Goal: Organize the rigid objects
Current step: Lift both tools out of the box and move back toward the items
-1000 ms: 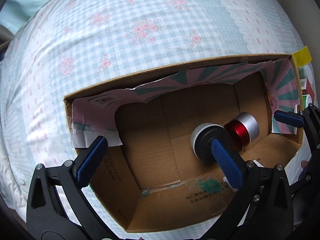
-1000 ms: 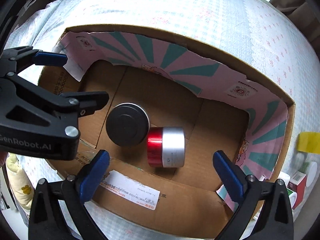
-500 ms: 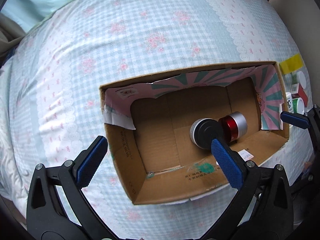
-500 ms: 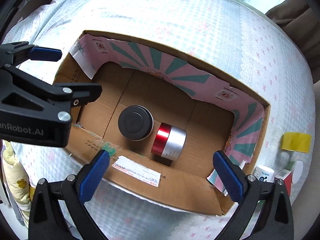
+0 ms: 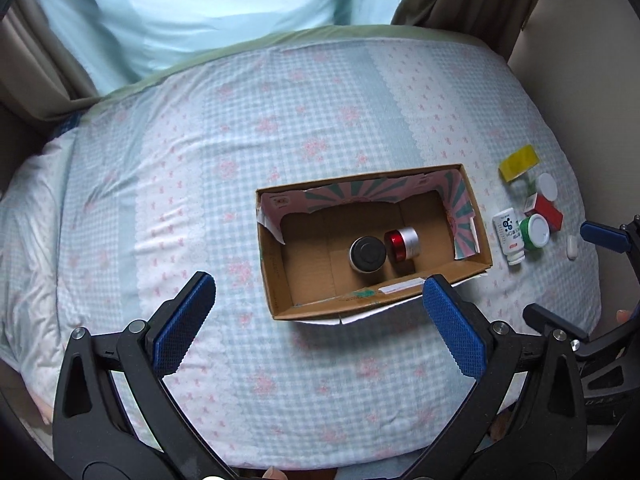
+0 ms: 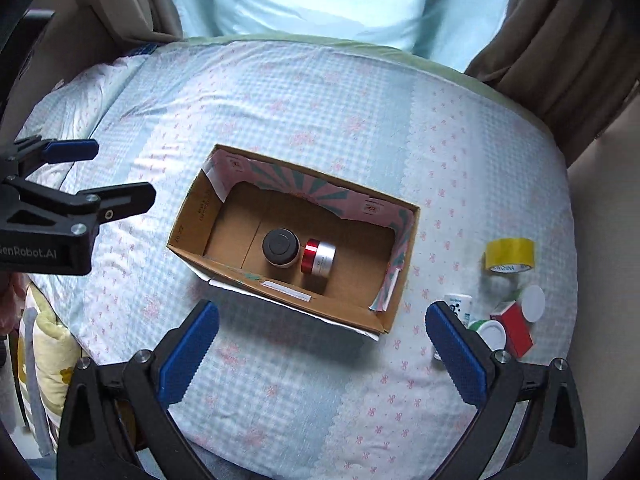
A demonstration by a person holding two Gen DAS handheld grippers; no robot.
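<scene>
A bed (image 5: 320,128) under a blue gingham sheet with pink flowers fills both views, and over the last second the two cameras have pulled well back from it: a moment ago the cardboard box (image 5: 280,280) crowded each frame, now it sits small in the middle of the sheet with open bedding all round. That retreat reads as the end of a drop-off, since both tongs are empty and high above the box. The left gripper (image 5: 316,328) has its blue pads wide apart, holding nothing; the right gripper (image 6: 320,348) is likewise spread open and empty, off to the right of the left one. Inside the box, on the bare cardboard floor, a black-lidded jar (image 5: 367,254) stands upright, and touching its right side lies a red and silver jar (image 5: 402,243) tipped over. Two items, then, look already stowed. What remains is a loose cluster on the sheet just right of the box: a yellow tape roll (image 6: 510,255) farthest back, a red carton (image 6: 516,328) and a white round lid (image 6: 534,303) near it, a green jar with a white lid (image 5: 535,231), a white bottle (image 5: 509,236) lying beside that, and a small white piece (image 5: 572,246) at the far right. My guess is that the right gripper takes the next pick from this cluster.
</scene>
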